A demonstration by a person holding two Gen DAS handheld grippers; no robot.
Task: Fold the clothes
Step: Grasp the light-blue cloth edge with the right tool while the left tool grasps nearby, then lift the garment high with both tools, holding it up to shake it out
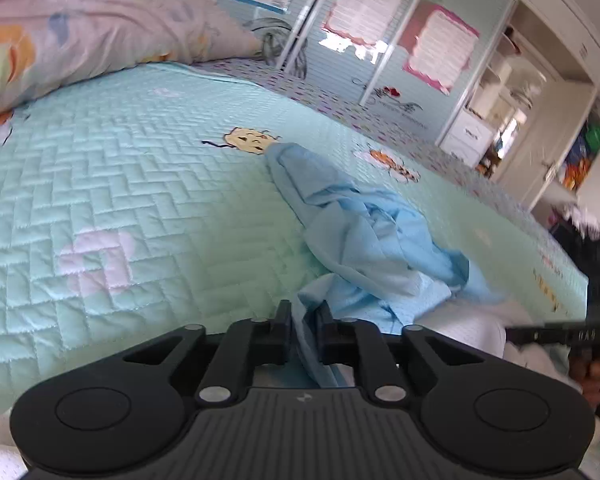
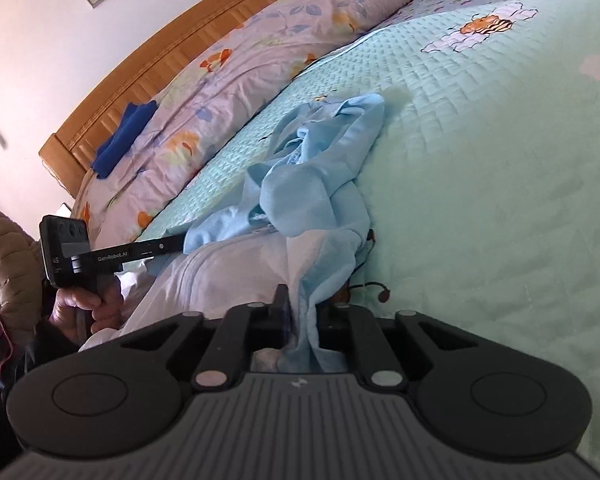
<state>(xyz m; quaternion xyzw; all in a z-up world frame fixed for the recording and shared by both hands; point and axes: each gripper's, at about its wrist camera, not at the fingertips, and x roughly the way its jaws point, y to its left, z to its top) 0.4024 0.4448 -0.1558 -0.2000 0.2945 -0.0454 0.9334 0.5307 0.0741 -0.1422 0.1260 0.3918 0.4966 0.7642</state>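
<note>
A crumpled light blue garment [image 1: 352, 232] lies on the mint quilted bedspread [image 1: 120, 200], one sleeve stretched toward the far side. My left gripper [image 1: 304, 316] is shut on a fold of the blue cloth at its near edge. In the right wrist view the same blue garment [image 2: 316, 188] lies bunched, and my right gripper [image 2: 302, 304] is shut on another fold of it. The left gripper [image 2: 176, 244] shows there from the side, its tips buried in the cloth, held by a hand [image 2: 88, 304]. A white garment [image 2: 220, 276] lies under the blue one.
Floral pillows [image 2: 260, 52] and a dark blue folded cloth [image 2: 124, 136] lie along the wooden headboard [image 2: 172, 40]. Sliding wardrobe doors [image 1: 380, 32] and shelves [image 1: 500, 92] stand beyond the bed. A person's padded sleeve [image 2: 8, 248] is at the left edge.
</note>
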